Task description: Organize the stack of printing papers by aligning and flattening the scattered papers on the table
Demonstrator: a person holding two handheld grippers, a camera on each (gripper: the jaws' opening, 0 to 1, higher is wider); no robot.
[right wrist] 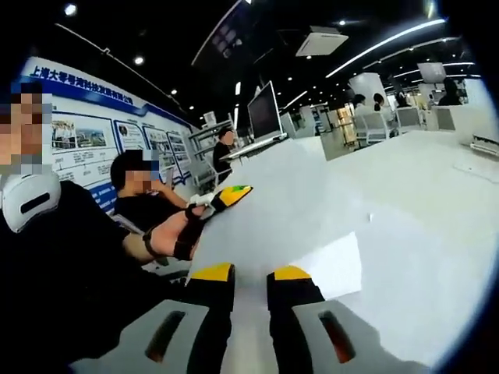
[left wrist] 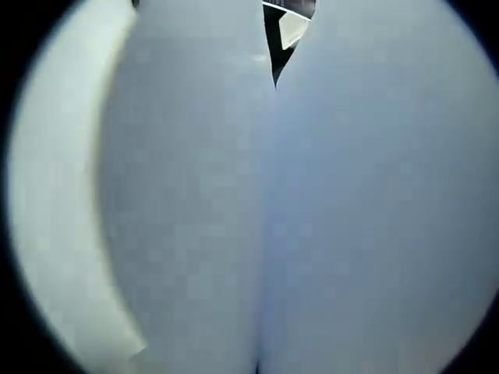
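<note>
- The papers (right wrist: 273, 210) are lifted off the table (right wrist: 437, 234) as a broad white sheaf. In the right gripper view they rise from between the right claw (right wrist: 251, 274) toward the left claw (right wrist: 230, 195), which holds the far edge.
- The right claw's yellow-tipped jaws stand close together, with the near edge of the papers passing between them, so I judge it clamped on the sheaf.
- In the left gripper view the papers (left wrist: 296, 218) lie right against the lens, with a crease down the middle. That claw's own jaws are hidden, so its opening cannot be told there.
- Handling, as a judgement: light, thin and floppy. The sheets bow between the two holds, slide over each other and crease easily.
- Best held by opposite edges and tapped edge-down on the table to square them.
- A person's gloved hand (right wrist: 183, 234) carries the left claw. Beyond are a monitor (right wrist: 263, 111) and seated people.
</note>
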